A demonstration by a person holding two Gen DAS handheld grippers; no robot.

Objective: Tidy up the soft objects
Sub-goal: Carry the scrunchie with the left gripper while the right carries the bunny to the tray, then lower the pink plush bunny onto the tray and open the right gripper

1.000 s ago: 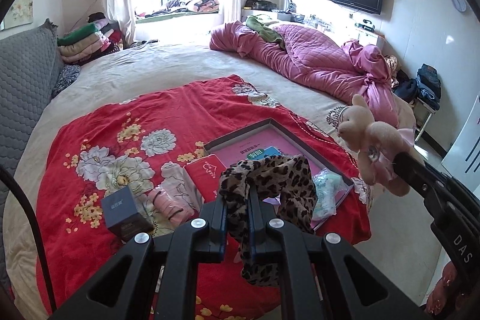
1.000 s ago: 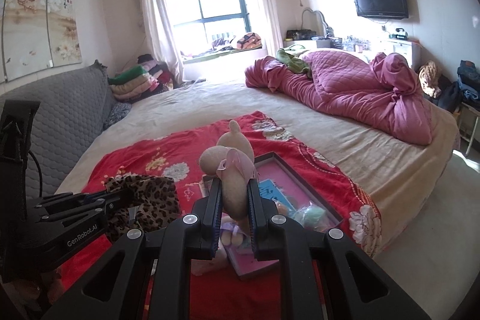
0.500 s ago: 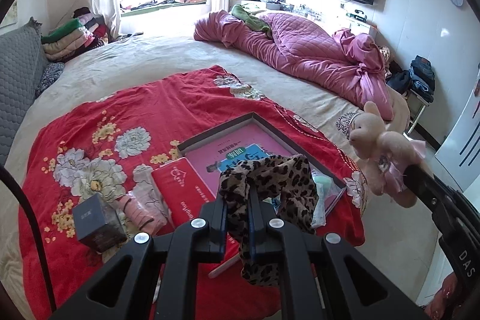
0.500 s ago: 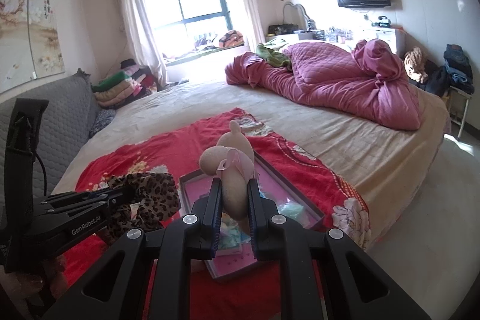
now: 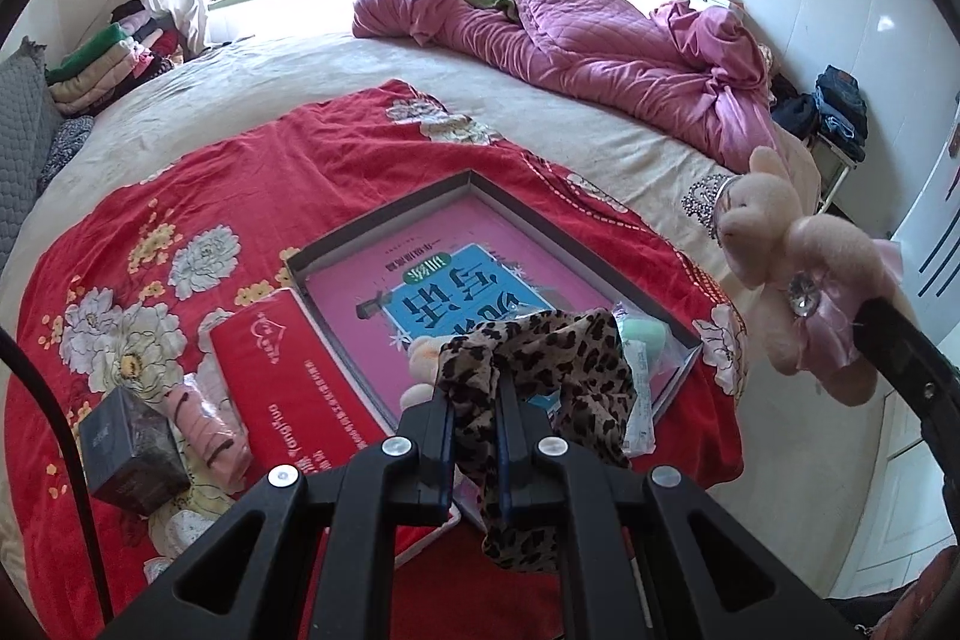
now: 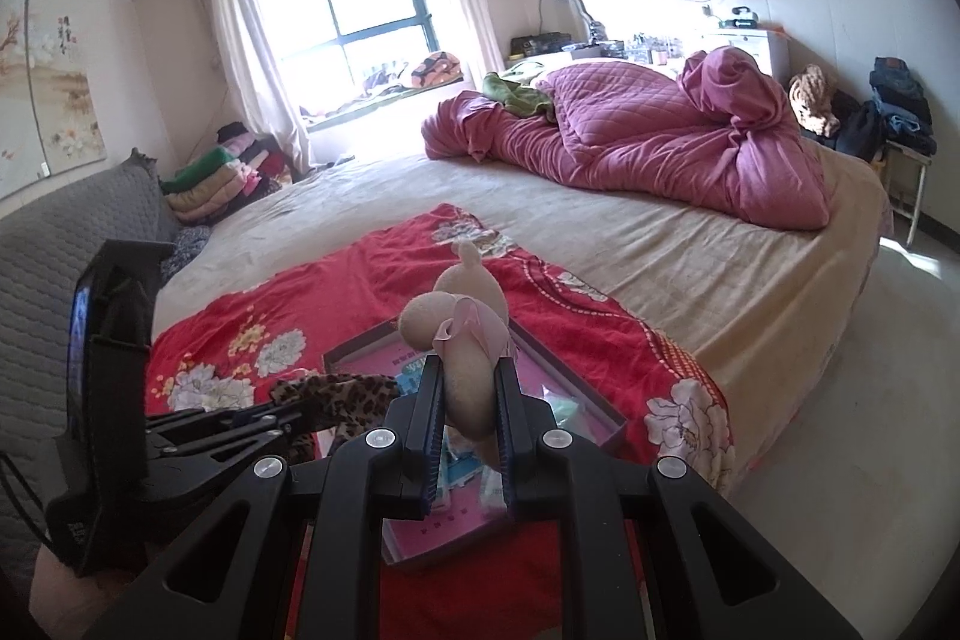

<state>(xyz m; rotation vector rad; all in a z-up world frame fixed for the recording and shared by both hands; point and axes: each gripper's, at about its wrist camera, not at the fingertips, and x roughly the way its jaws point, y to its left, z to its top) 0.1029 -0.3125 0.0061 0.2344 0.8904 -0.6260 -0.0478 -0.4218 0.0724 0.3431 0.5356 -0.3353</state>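
My left gripper [image 5: 475,394] is shut on a leopard-print cloth [image 5: 558,376] that hangs over the near corner of a shallow dark box [image 5: 384,226] lined in pink on the red floral blanket. In the right wrist view the cloth [image 6: 336,394] and left gripper [image 6: 288,415] show at lower left. My right gripper [image 6: 470,382] is shut on a beige plush toy with a pink bow [image 6: 462,334], held above the box [image 6: 600,421]. From the left wrist view that toy [image 5: 798,274] hangs at the right edge. A second small plush [image 5: 423,355] and a green packet [image 5: 642,337] lie in the box.
On the red floral blanket [image 5: 198,178] left of the box lie a red case [image 5: 282,382], a rolled pink item [image 5: 210,424] and a small dark carton [image 5: 129,451]. A crumpled magenta quilt [image 5: 600,46] fills the far right of the bed. Folded clothes [image 5: 102,70] are stacked at far left.
Both grippers have come down and nearer to the box, which looks larger now. The leopard cloth has moved from the box's left side to over its near corner. Both grips are unchanged.
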